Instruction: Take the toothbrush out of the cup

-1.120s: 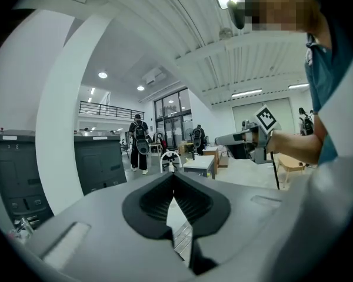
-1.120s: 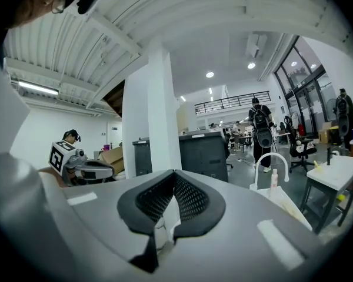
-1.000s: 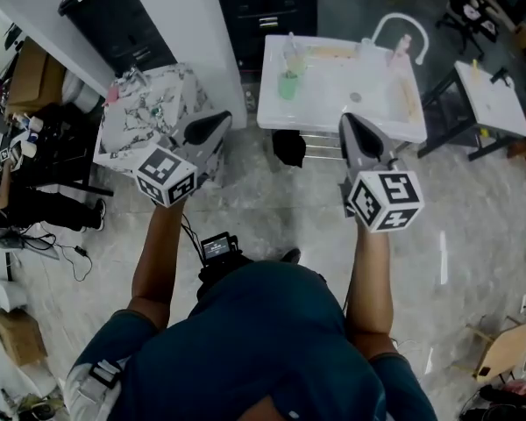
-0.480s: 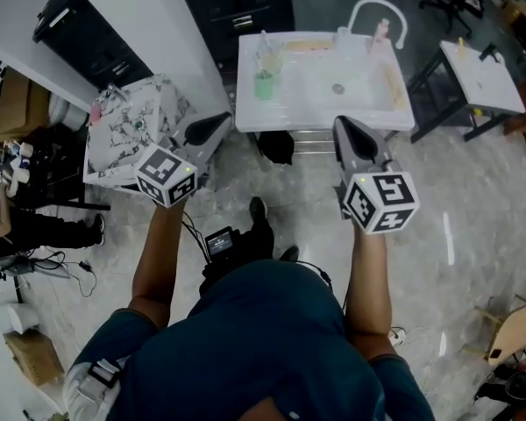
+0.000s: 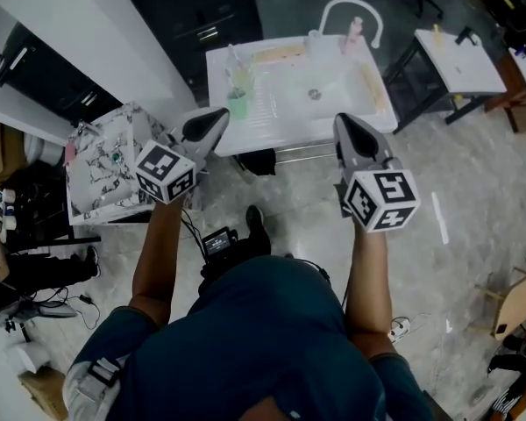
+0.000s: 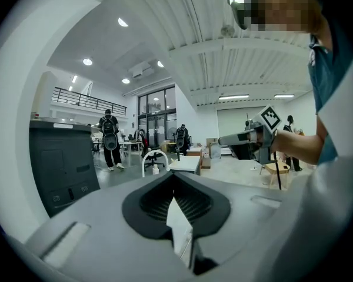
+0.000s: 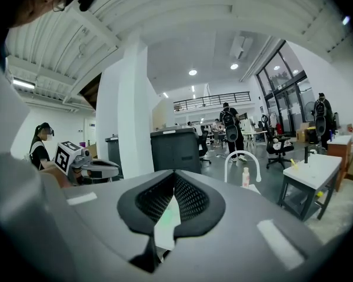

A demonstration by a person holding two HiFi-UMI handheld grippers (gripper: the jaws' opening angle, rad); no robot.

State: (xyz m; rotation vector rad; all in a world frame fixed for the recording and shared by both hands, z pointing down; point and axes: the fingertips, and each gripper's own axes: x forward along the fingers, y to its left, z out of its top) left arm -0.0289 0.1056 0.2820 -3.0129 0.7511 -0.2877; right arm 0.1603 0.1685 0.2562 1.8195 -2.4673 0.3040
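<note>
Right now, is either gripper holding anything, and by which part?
Nothing is held. The left gripper and the right gripper are both shut and empty, short of the white sink unit where the green cup stands.

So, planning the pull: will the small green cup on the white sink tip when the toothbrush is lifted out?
Probably light: the green cup looks plastic. It may tip, since the toothbrush stands tall above its rim.

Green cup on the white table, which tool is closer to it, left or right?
Left. In the head view the left tool sits just below-left of the green cup; the right tool is farther off, by the white table's right part.
</note>
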